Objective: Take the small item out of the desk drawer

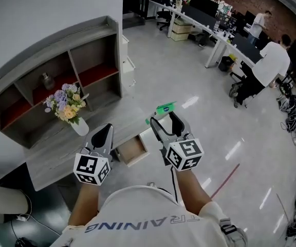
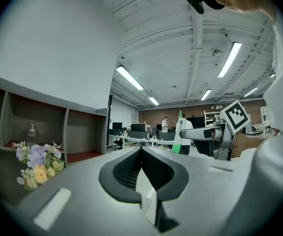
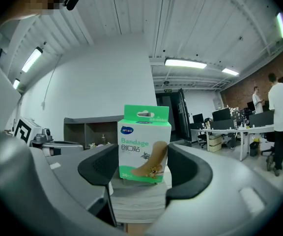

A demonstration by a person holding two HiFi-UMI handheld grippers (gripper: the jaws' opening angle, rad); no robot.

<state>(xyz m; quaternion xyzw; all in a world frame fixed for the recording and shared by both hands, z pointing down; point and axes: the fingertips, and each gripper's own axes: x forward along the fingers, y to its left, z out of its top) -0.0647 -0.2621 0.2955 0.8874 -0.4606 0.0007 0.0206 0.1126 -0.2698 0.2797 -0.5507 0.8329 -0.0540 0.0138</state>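
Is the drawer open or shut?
Open. The drawer sticks out of the desk, and you can see its wooden inside.

Jaws of the right gripper [image 1: 163, 121] cover much of the bandage box [image 1: 166, 108], its fine print unreadable.

A green box [image 1: 166, 108] is gripped between the jaws of the right gripper [image 1: 163, 118] near the open drawer [image 1: 132, 151] of a grey desk [image 1: 55, 151], on which a vase of flowers [image 1: 68, 106] is set beside the left gripper [image 1: 103, 135].
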